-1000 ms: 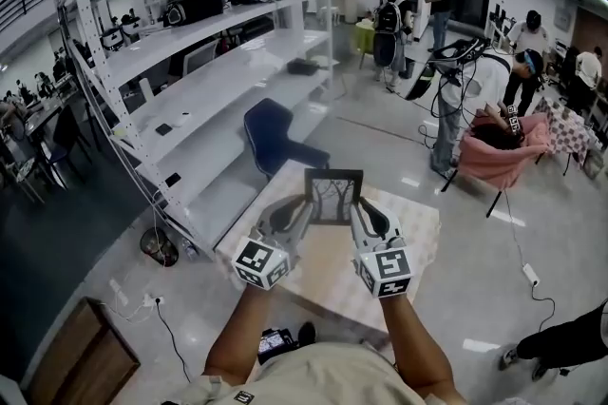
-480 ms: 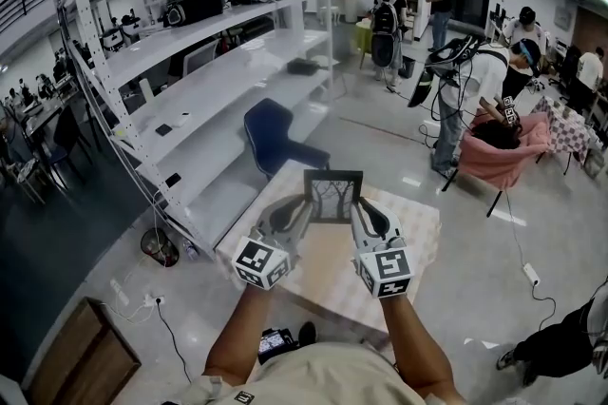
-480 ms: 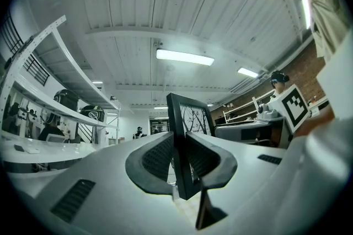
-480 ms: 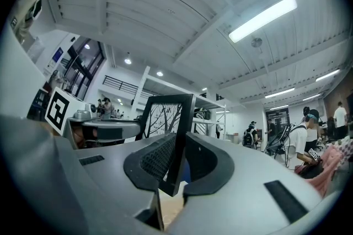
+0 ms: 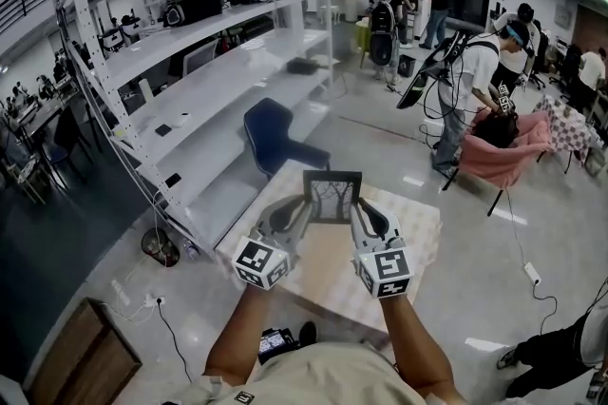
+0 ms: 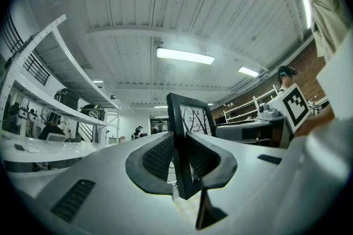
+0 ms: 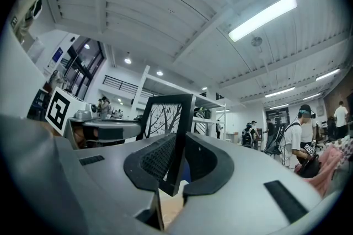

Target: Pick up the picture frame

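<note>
A black picture frame (image 5: pixel 332 196) with a bare-tree print is held upright in the air above a small light table (image 5: pixel 418 246). My left gripper (image 5: pixel 306 203) is shut on its left edge, my right gripper (image 5: pixel 355 205) on its right edge. In the left gripper view the picture frame (image 6: pixel 185 134) stands edge-on, pinched between both pads of the left gripper (image 6: pixel 181 165). In the right gripper view the picture frame (image 7: pixel 168 121) is clamped the same way by the right gripper (image 7: pixel 175 165).
A blue chair (image 5: pixel 274 137) stands just beyond the table. White shelving (image 5: pixel 199 61) with bags runs along the left. Several people (image 5: pixel 470 80) stand at the back right near a pink armchair (image 5: pixel 508 151). A wooden cabinet (image 5: pixel 81 360) sits at the lower left.
Both grippers and the frame have stayed in place. Only the people at the back right have shifted.
</note>
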The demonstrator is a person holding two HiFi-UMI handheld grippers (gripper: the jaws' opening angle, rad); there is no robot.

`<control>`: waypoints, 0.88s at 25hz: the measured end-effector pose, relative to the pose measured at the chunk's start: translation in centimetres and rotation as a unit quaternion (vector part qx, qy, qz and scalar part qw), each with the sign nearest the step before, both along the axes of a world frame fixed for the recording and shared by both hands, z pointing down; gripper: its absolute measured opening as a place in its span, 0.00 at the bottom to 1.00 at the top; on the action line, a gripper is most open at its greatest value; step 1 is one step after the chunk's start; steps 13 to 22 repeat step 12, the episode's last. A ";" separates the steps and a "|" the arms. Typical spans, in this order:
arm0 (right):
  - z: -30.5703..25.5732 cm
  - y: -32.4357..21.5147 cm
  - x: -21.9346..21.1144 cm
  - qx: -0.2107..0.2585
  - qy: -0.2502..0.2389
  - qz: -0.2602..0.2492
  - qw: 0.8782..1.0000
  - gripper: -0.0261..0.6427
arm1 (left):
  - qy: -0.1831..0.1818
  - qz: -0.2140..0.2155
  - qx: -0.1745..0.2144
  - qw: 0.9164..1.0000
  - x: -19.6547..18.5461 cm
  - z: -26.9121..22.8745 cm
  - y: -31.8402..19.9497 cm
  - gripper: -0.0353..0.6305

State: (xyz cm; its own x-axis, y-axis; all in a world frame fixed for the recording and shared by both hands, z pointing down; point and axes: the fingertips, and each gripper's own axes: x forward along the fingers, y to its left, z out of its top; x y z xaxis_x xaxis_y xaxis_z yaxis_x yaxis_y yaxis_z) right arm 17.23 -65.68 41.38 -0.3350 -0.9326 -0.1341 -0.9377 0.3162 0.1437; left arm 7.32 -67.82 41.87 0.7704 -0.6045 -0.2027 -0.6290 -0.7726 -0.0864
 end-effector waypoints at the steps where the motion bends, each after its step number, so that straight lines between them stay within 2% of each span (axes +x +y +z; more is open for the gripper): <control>1: 0.1 0.0 0.0 -0.001 0.000 0.000 1.000 0.13 | 0.000 0.000 0.000 1.000 0.0 0.1 0.0 0.15; 22: 0.3 -0.2 0.1 -0.003 -0.003 0.001 1.000 0.13 | -0.002 -0.002 -0.002 1.000 0.0 0.1 -0.1 0.15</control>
